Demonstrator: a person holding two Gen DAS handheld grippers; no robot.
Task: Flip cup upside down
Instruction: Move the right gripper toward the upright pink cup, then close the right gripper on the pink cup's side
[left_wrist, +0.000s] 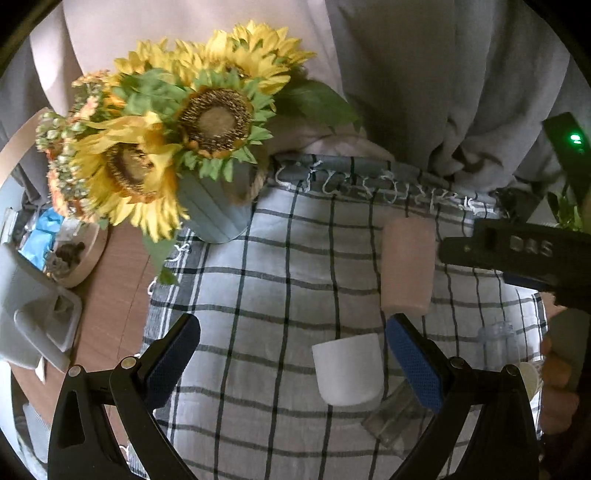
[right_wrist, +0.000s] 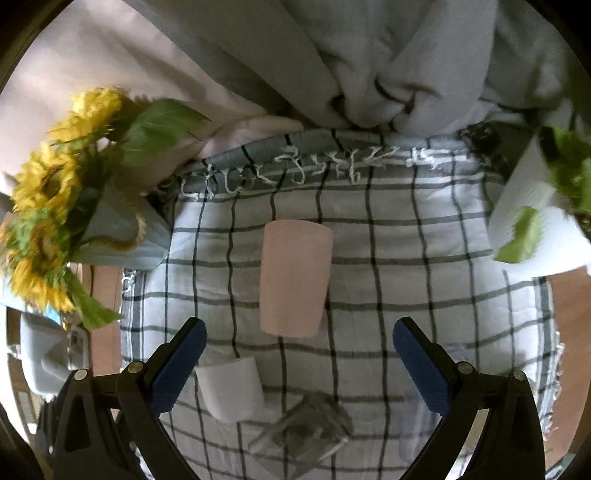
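1. The left hand-held gripper is seen with its blue-padded fingers spread wide apart; nothing is held between them.
2. The right hand-held gripper is likewise seen with its fingers apart and nothing clamped.
3. The pink cup is found on the checked cloth, ahead of the right hand-held gripper and centred between its fingers, beyond their tips and clear of both.
4. In the left wrist view the same pink cup is seen ahead and to the right of the left hand-held gripper, just past its right fingertip.
5. Whether the pink cup's mouth faces up or down cannot be told.
6. A small white cup is seen inside the left hand-held gripper's opening, close to the right finger; in the right wrist view it lies just beside the left finger.
7. A clear glass object is seen lying on the cloth below the pink cup, between the right hand-held gripper's fingers.
8. A grey vase of sunflowers is placed on the worktop ahead and to the left of both grippers, at the cloth's far left corner.
9. A white pot with green leaves is seen ahead and to the right of the right hand-held gripper.
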